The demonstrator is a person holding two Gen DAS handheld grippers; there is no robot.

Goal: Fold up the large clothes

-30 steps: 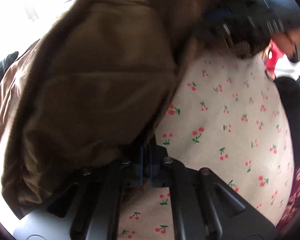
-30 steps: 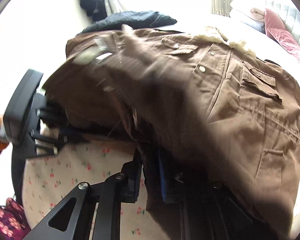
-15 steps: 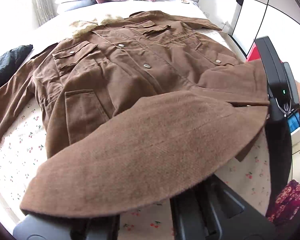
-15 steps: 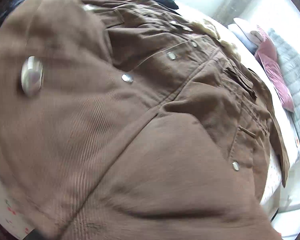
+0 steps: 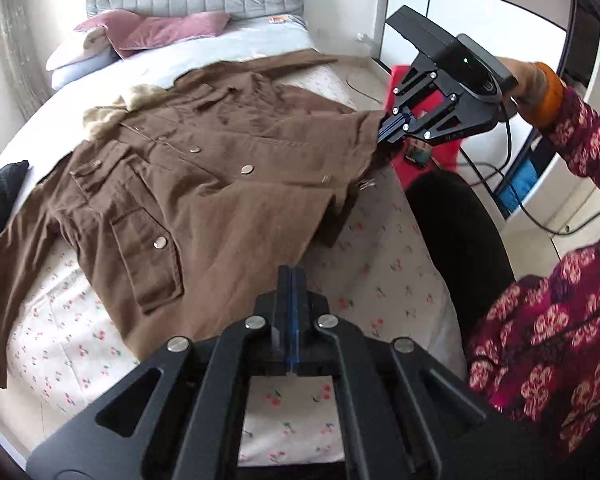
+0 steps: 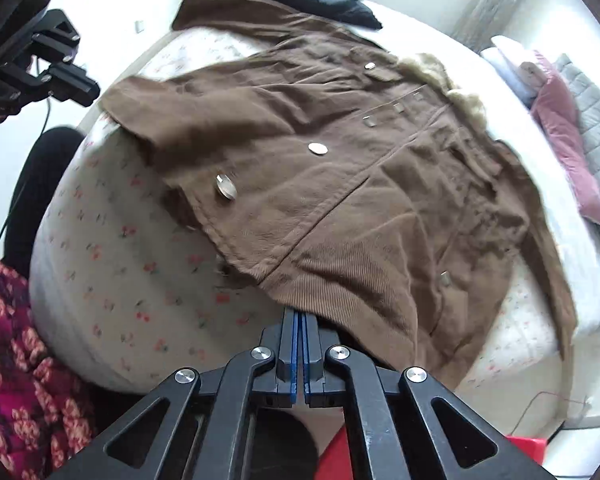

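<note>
Left gripper (image 5: 292,276) and right gripper (image 6: 300,320) each clamped on the hem of the coat (image 5: 204,184), spread on the bed (image 5: 364,272).

The jacket (image 5: 204,200) hides much of the bed (image 5: 380,280) beneath it. In the left wrist view, its left sleeve runs out at the picture's edge. In the right wrist view, the jacket's lower hem slips behind the right gripper's (image 6: 300,320) fingers (image 6: 290,340), and the buttons (image 6: 226,188) are smeared by blur. The person's sleeve (image 5: 548,320) is cut off at the edge.
</note>
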